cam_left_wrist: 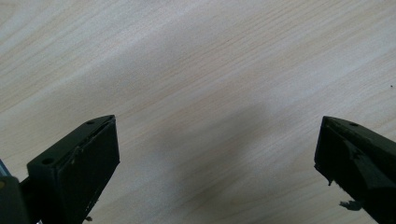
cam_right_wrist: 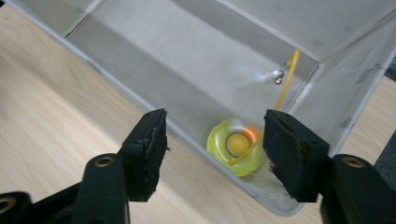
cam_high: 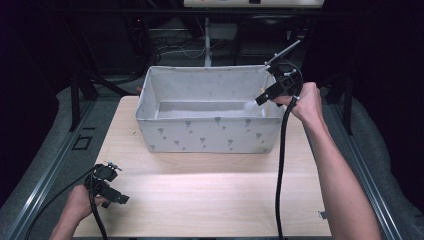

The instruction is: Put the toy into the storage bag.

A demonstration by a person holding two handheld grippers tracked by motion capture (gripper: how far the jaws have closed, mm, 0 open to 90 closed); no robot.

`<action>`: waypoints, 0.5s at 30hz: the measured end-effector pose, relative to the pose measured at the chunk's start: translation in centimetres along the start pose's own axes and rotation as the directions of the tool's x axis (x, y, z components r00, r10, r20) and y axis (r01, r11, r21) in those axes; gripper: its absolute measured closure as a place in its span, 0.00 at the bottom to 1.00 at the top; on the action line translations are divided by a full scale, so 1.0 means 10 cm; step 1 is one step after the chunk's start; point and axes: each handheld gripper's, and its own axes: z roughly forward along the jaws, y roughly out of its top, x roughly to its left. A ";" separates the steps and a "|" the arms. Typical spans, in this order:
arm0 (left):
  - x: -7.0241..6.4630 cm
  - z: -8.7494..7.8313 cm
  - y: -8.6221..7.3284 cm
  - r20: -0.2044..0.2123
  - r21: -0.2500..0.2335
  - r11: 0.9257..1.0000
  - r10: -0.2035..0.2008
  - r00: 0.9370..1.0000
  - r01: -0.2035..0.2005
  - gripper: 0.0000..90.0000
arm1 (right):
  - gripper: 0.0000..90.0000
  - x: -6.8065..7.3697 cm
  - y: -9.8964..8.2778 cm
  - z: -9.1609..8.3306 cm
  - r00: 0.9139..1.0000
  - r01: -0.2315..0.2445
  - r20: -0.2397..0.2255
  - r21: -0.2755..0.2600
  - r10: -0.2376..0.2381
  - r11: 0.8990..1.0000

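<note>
Right gripper over the bin corner, yellow toy below.

My right gripper [cam_high: 265,95] hangs at the fabric bin's [cam_high: 210,131] three o'clock rim, half open and empty; the yellow ring toy [cam_right_wrist: 236,146] lies blurred inside. I'd back out slowly, clear of the wall. My left gripper [cam_high: 116,196] waits wide open, empty, at seven o'clock.

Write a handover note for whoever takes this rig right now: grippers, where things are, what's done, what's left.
Right gripper: open, empty, held over the right end of the fabric bin.
Left gripper: open, empty, low over the bare wooden table at its near left.
Yellow-green round toy: inside the bin by its end wall, blurred; a yellow cord runs up from it.
Done: the toy appears dropped in.
Left: probably just drawing the right gripper back.
</note>
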 end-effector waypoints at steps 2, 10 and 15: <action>0.00 0.00 0.00 0.001 0.003 1.000 0.003 1.000 -0.003 0.00 | 0.35 0.12 -0.02 -0.07 1.000 0.030 -0.001 -0.008 -0.030 1.000; 0.00 0.00 0.00 -0.001 0.000 1.000 0.005 1.000 -0.005 0.00 | 0.21 0.43 -0.12 -0.20 0.995 0.098 -0.002 -0.032 -0.098 0.995; 0.00 0.00 0.00 -0.001 0.001 1.000 0.002 1.000 -0.002 0.00 | 0.17 0.60 -0.23 -0.21 0.990 0.140 -0.004 -0.048 -0.141 0.989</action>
